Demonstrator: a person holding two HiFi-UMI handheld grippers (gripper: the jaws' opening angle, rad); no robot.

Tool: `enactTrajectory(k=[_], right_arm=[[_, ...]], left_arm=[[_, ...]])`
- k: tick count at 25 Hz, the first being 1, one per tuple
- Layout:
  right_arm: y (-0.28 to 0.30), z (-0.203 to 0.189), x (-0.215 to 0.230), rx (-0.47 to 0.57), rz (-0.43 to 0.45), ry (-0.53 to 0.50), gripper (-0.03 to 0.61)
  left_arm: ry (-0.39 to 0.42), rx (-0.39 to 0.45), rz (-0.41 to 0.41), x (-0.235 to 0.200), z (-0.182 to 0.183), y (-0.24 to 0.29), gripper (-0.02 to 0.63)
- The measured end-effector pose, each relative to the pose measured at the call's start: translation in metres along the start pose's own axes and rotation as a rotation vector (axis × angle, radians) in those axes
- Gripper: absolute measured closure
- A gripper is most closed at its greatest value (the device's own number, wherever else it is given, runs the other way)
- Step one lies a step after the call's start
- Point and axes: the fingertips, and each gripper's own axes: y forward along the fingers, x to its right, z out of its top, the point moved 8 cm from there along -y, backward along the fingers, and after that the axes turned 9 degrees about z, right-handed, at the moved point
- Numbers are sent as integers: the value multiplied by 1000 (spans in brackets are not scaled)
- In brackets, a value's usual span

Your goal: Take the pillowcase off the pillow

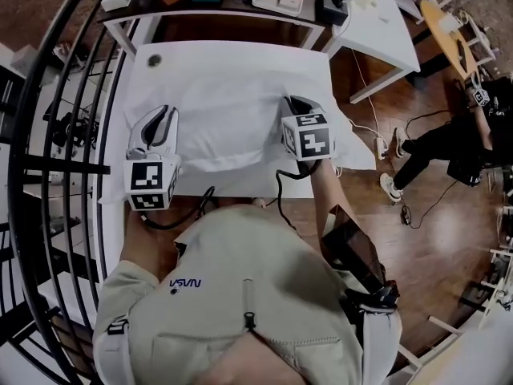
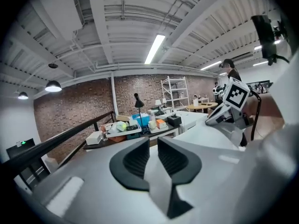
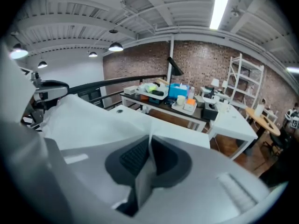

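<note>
Pillowcase (image 1: 228,115), white, w/ pillow inside, lies flat across the white table (image 1: 240,58), long side toward the operator. No part of the pillow is exposed, so removal is judged to be at the initial-grip stage.

Grip layout: left gripper (image 1: 167,112) is at the near-left end of the case and right gripper (image 1: 291,101) at the near-right end, well apart. Probable reason: holding both ends of one edge keeps the fabric spread, so it can be drawn off evenly w/o bunching round the filling.

Left gripper, state: the left gripper view shows the jaws slightly apart. A strip of white fabric runs through the gap between the ribbed pads (image 2: 137,160), but the pads do not visibly pinch it. Treat this as a loose hold, not a clamp.

Right gripper, state: the right gripper view shows the jaws together on a thin fold of case fabric (image 3: 148,146), standing edge-on between the pads. Approx. level w/ the jaws, the case rises in a white ridge (image 3: 84,118) toward the other tool. This suggests the edge is lifted clear of the table at this end.

Unknowns: which end carries the opening cannot be told, since no seam or flap is visible.

Next step (judged): close the left jaws on the fabric before pulling. With only one side clamped, the case would skew.
</note>
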Motion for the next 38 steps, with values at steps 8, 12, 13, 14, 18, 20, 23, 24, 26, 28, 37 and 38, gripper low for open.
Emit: enactTrajectory(k=[8, 12, 13, 14, 18, 20, 23, 24, 26, 28, 37, 38], right_arm=[[5, -13, 4, 7, 9, 57, 568], [-3, -6, 3, 37, 11, 68, 568], [-7, -2, 3, 38, 9, 69, 568], [-10, 1, 3, 45, 7, 69, 568], [-17, 11, 5, 86, 14, 72, 568], [-20, 15, 6, 102, 16, 78, 568], [-24, 18, 3, 123, 20, 88, 568], [-24, 18, 2, 129, 22, 90, 568], [-26, 15, -1, 135, 29, 85, 568], [-27, 9, -1, 140, 49, 65, 565], [-76, -53, -27, 251, 86, -195, 256], [-81, -61, -33, 234, 61, -271, 208]], left_arm=[[60, -66, -298, 42, -16, -45, 515], [34, -169, -480, 82, -44, -65, 505], [17, -182, -497, 87, -48, -68, 490], [8, -186, -493, 90, -51, -70, 462], [197, -123, -303, 97, -64, -68, 235], [382, -121, -218, 103, -82, -56, 169], [659, -148, -68, 109, -110, -25, 184], [717, -141, -22, 109, -115, -17, 246], [743, -139, 23, 106, -117, -9, 369], [687, -152, 19, 98, -111, -5, 445], [433, -107, -72, 79, -74, -4, 500], [414, -101, -76, 76, -70, -4, 500]])
